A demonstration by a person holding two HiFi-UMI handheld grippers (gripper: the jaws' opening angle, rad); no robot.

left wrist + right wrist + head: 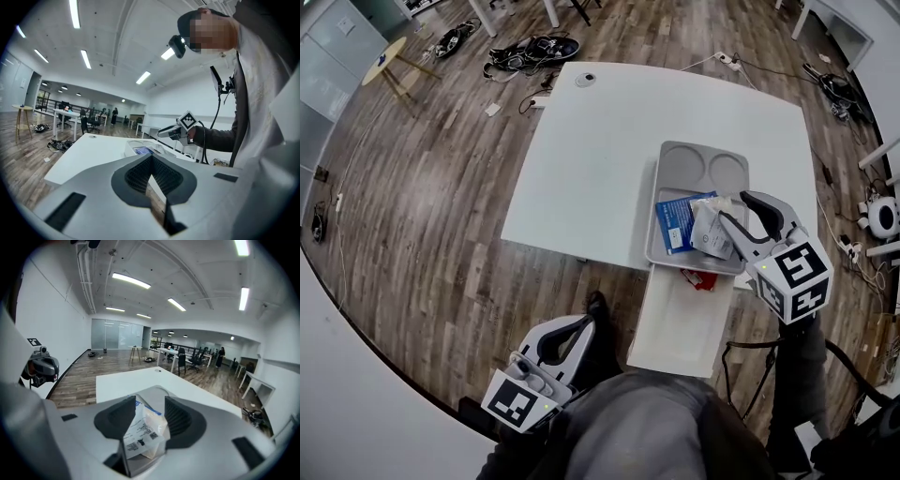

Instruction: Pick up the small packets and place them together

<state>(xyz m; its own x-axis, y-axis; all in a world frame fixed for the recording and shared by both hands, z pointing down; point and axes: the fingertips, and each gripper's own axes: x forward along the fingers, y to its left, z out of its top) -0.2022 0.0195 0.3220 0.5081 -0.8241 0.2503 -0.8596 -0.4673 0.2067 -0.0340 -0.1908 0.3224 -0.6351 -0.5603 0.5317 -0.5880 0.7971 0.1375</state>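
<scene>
A grey tray [694, 164] stands near the front right of the white table [591, 159]. In it lie a blue packet [677, 223] and, partly on top of it, a crumpled white packet [710, 232]. My right gripper [731, 206] hovers over the tray's right side, open, its fingertips on either side of the white packet [143, 430] without pressing it. A red packet [701, 278] peeks out just below the tray's front edge. My left gripper [584, 323] hangs low beside the table, shut and holding nothing; in the left gripper view its jaws [151, 157] meet at the tips.
A white board [680, 319] juts out under the table's front edge, below the tray. A small round disc [586, 80] sits at the table's far corner. Cables [530, 52] lie on the wooden floor beyond it. More desks and chairs stand in the background.
</scene>
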